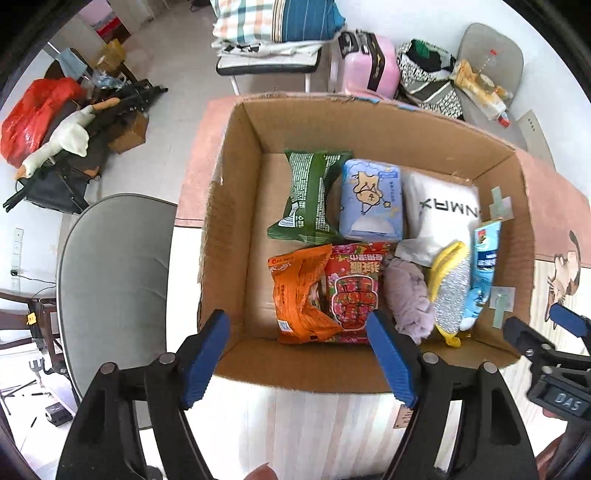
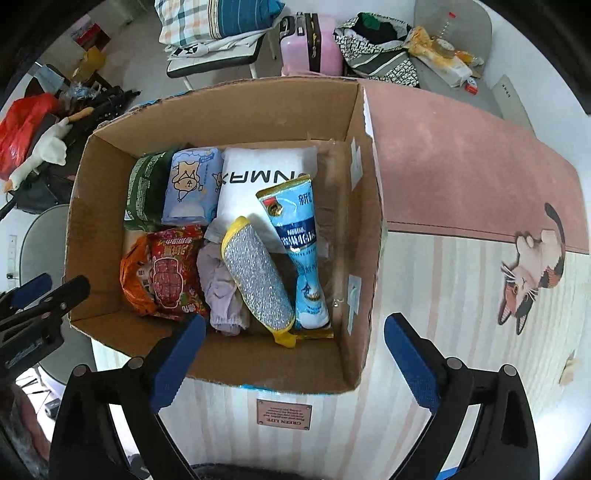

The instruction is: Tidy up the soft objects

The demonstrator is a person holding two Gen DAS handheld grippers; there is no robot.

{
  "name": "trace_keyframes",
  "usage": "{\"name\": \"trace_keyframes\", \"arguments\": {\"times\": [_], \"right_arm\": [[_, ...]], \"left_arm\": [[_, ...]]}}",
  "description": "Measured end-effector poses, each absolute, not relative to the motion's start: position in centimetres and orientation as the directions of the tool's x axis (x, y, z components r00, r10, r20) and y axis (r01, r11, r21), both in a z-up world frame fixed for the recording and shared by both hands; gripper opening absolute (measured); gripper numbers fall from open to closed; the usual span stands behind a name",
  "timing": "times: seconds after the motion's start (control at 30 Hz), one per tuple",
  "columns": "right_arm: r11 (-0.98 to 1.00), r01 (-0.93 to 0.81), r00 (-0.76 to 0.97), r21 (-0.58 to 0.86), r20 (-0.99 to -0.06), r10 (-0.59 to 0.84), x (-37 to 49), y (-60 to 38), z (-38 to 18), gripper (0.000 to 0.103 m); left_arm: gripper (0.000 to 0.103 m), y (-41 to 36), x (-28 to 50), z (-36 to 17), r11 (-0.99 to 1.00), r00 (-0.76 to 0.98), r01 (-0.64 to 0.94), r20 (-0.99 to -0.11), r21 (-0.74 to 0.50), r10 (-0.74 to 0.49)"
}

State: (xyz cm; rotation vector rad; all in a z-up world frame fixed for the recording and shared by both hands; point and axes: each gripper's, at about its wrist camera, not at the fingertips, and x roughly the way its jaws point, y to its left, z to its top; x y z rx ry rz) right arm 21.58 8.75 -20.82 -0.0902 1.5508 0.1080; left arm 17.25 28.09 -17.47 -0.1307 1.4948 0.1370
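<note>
An open cardboard box (image 1: pixel 236 206) (image 2: pixel 364 236) stands on the table and holds several soft packs: a green pack (image 1: pixel 310 195), a blue tissue pack (image 1: pixel 371 199), a white pack (image 1: pixel 439 214), an orange bag (image 1: pixel 301 295), a red pack (image 1: pixel 354 295), a lilac cloth (image 1: pixel 408 299), a silver and yellow scrubber (image 2: pixel 258 280) and a blue pouch (image 2: pixel 301 243). My left gripper (image 1: pixel 299 360) is open and empty above the box's near wall. My right gripper (image 2: pixel 295 363) is open and empty over the box's near right corner.
The table has a pink and striped cloth with a cat print (image 2: pixel 532 269). A grey chair (image 1: pixel 110 280) stands left of the table. Beyond are a pink suitcase (image 1: pixel 369 62), a chair with folded bedding (image 1: pixel 273 26), and floor clutter with a toy goose (image 1: pixel 62 140).
</note>
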Motion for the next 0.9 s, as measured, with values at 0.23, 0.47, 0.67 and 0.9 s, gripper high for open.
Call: {"name": "trace_keyframes", "arguments": {"times": [0.23,0.47,0.67,0.9], "right_arm": [[0.992,-0.115,0.071,-0.043,-0.997,-0.035,19.9,8.7,-19.6,0.103],[0.993,-0.103,0.091,-0.064,-0.994,-0.055,19.6,8.2,-19.2,0.103],[0.994,-0.091,0.111,-0.055,-0.993,-0.045,19.5,7.7,-18.0,0.103],[0.996,-0.089,0.199,-0.025,-0.98,-0.007,17.6,6.9,-12.3,0.103]], "left_arm": [[0.101,27.9,17.0,-17.5,0.982,0.125,-0.186,-0.991,0.02,0.044],[0.101,27.4,16.7,-17.3,0.982,0.137,-0.186,-0.99,0.02,0.046],[0.101,27.0,16.5,-16.7,0.982,0.149,-0.187,-0.988,0.02,0.048],[0.101,25.5,14.4,-11.1,0.985,0.233,-0.171,-0.972,-0.019,0.022]]}}
